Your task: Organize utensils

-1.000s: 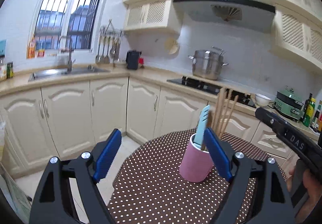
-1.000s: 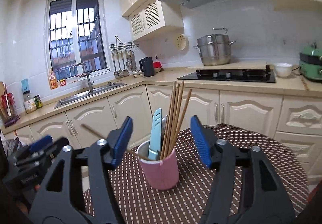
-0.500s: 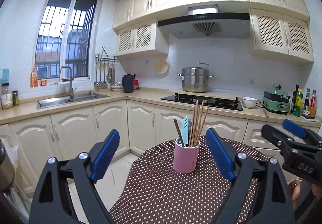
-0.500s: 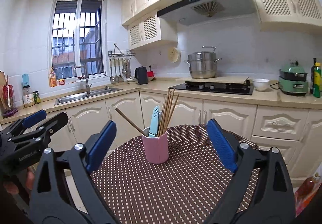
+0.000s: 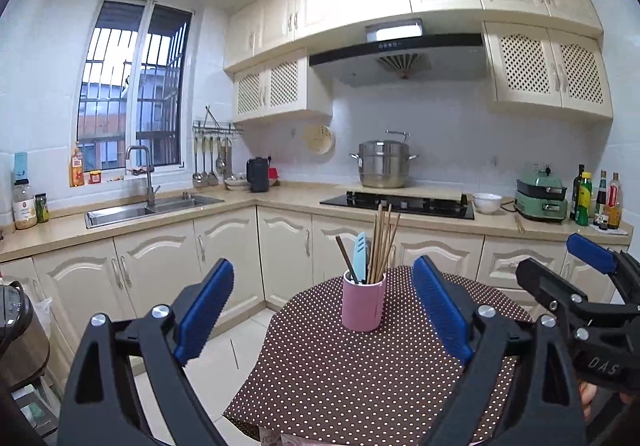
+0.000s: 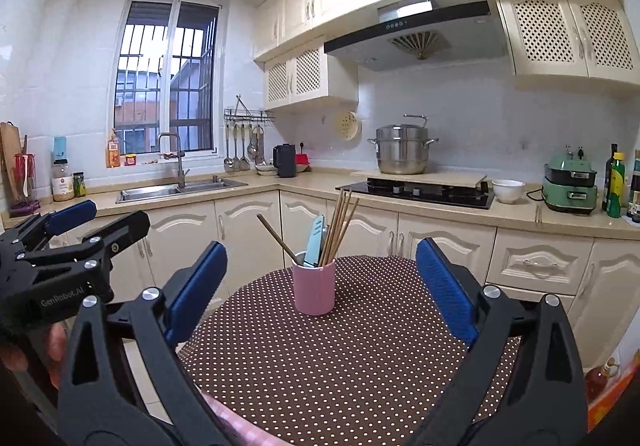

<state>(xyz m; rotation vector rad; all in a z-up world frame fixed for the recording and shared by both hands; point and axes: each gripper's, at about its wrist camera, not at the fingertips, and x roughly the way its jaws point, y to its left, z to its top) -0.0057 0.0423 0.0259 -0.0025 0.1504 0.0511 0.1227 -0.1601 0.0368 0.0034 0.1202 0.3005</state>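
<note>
Pink and upright, the utensil cup (image 5: pixel 363 301) stands on the brown polka-dot tablecloth (image 5: pixel 360 374) of a round table, toward its far edge, with the cream kitchen cabinets behind it. A bundle of wooden chopsticks (image 5: pixel 382 242) rises from the cup and fans slightly to the right; a light blue spatula (image 5: pixel 360 257) stands just beside them on the left, and a dark-handled utensil (image 5: pixel 345 257) leans out to the left, resting on the cup's rim.

The left gripper (image 5: pixel 320 316) is held low over the near side of the table, pointing almost level toward the cup. Its jaws are opening, the blue pads (image 5: pixel 206 310) already far apart, with nothing between them; the cup sits well ahead of the fingertips.

The right gripper (image 6: pixel 320 292) is held the same way, near level and aimed at the cup, its jaws opening and wide with nothing pinched. Each gripper shows at the edge of the other's view, side by side and apart, both clear of the cup. Part of a person's hand (image 6: pixel 56 346) shows under the left gripper's black body in the right wrist view.
</note>
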